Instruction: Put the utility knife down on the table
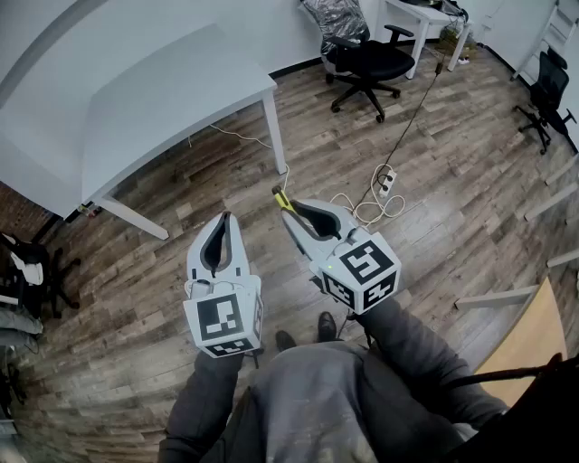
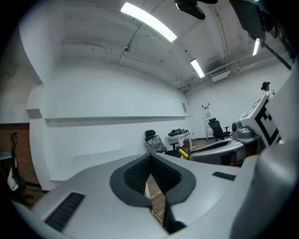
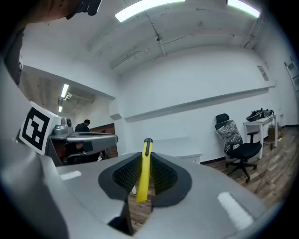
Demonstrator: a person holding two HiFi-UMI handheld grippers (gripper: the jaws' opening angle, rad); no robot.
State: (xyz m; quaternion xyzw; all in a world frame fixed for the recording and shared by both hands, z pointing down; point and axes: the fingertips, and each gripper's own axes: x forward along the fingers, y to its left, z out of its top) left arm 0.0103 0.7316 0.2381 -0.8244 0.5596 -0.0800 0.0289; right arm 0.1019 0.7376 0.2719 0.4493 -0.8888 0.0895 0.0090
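My right gripper (image 1: 291,210) is shut on a yellow utility knife (image 1: 281,200); its black-tipped end sticks out past the jaw tips. In the right gripper view the utility knife (image 3: 144,173) stands upright between the dark pads. My left gripper (image 1: 223,226) hangs beside it, jaws closed with nothing between them; the left gripper view shows only floor through a thin slit between the pads (image 2: 140,175). The white table (image 1: 136,99) lies ahead and to the left, its near corner leg (image 1: 274,134) just beyond both grippers. Both grippers hover over the wooden floor, not above the tabletop.
A black office chair (image 1: 366,61) stands ahead to the right, with a white desk (image 1: 425,18) behind it. A power strip with coiled white cable (image 1: 380,194) lies on the floor just right of the knife. Another chair (image 1: 547,95) sits far right. A tan board edge (image 1: 529,335) lies at right.
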